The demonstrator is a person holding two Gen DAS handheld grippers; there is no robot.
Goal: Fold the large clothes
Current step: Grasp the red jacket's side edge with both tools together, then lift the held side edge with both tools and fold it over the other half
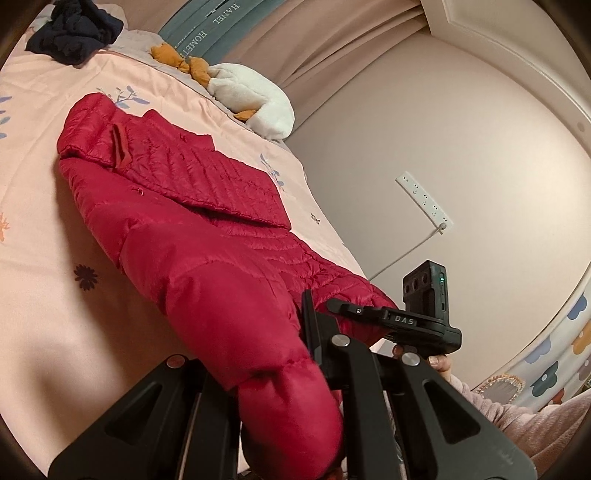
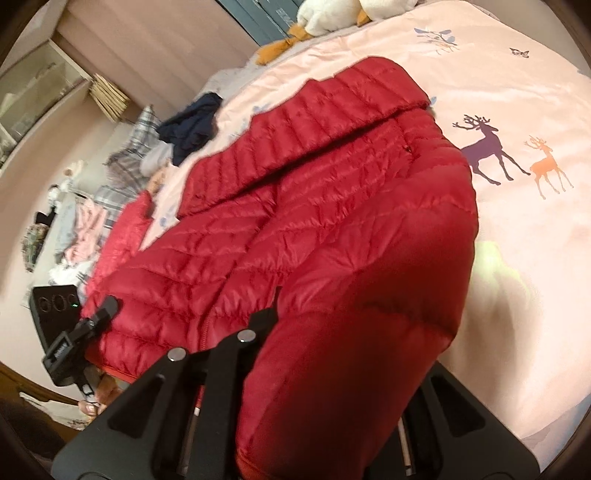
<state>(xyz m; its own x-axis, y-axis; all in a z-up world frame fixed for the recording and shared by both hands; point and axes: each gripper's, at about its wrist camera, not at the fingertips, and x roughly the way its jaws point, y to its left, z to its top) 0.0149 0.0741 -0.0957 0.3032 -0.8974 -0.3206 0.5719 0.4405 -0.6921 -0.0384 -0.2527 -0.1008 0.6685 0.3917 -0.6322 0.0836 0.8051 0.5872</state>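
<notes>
On the bed with the pale pink printed cover [image 1: 44,302], the left wrist view shows a red quilted down jacket [image 1: 192,206] spread out, its collar end far from the camera and one puffy sleeve running back toward the lens. That sleeve passes straight between the two black arms of the left tongs [image 1: 291,373], which are closed on it: one finger [image 1: 312,325] presses against the fabric on the right, while the other is hidden under the bulging cloth. Just beyond, the right tongs [image 1: 369,314] appear from the side, a fingertip at the jacket's near hem and a hand [image 1: 441,363] on the handle; whether they grip cannot be told from here. Further up the bed lie a crumpled dark navy garment [image 1: 74,33] and a white plush toy with orange feet [image 1: 251,96]. A white power strip [image 1: 424,201] hangs on the wall.

In the right wrist view the same jacket [image 2: 332,192] fills the middle, and another thick sleeve comes down between the right tongs [image 2: 314,350], which are clamped on it; only the left finger [image 2: 264,319] shows, touching the fabric. The left tongs [image 2: 98,314] sit at the jacket's left edge beside the hem. Only this view shows the purple and orange deer printed on the cover [image 2: 517,158], and a heap of plaid and pink clothes [image 2: 110,192] past the bed's far side.
</notes>
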